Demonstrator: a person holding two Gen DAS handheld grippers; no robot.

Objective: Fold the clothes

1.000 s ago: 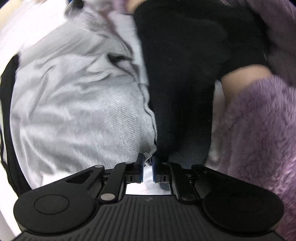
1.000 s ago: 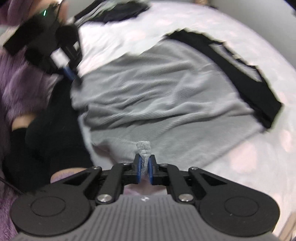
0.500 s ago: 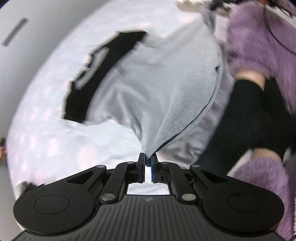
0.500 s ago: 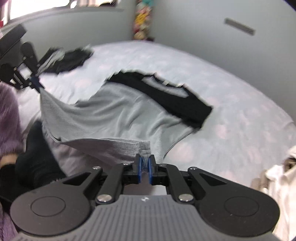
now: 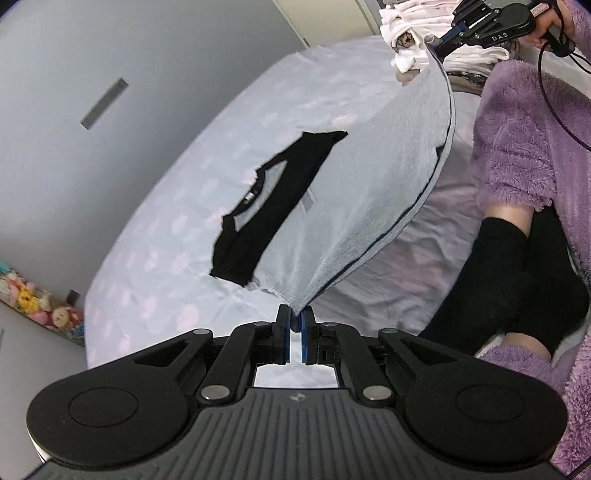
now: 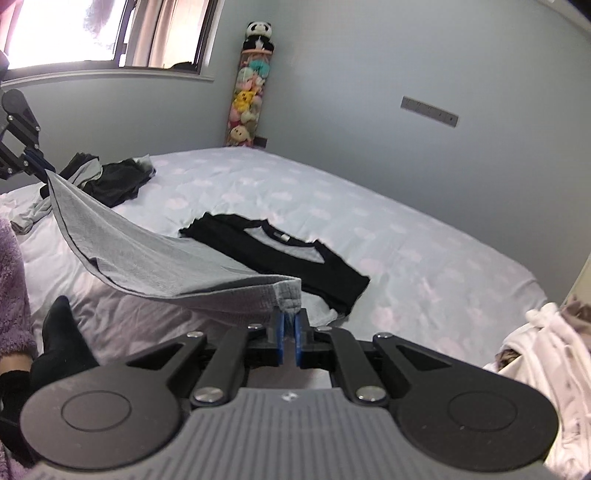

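Both fingers pinch the grey shirt's (image 5: 369, 206) hem — only right view shows, perhaps, clothes (image 6: 110, 181) heaped behind.

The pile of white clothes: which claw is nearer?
Right. The right claw is beside the pile of white clothes; the left claw holds the grey shirt's other corner, far away.

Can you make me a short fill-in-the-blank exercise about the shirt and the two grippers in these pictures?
1. The grey ribbed shirt has a black ____ end lying on the bed sheet.
2. The left gripper and right gripper each pinch a ____ of the shirt.
3. The jaws of both grippers are ____.

Missing words: collar; corner; shut
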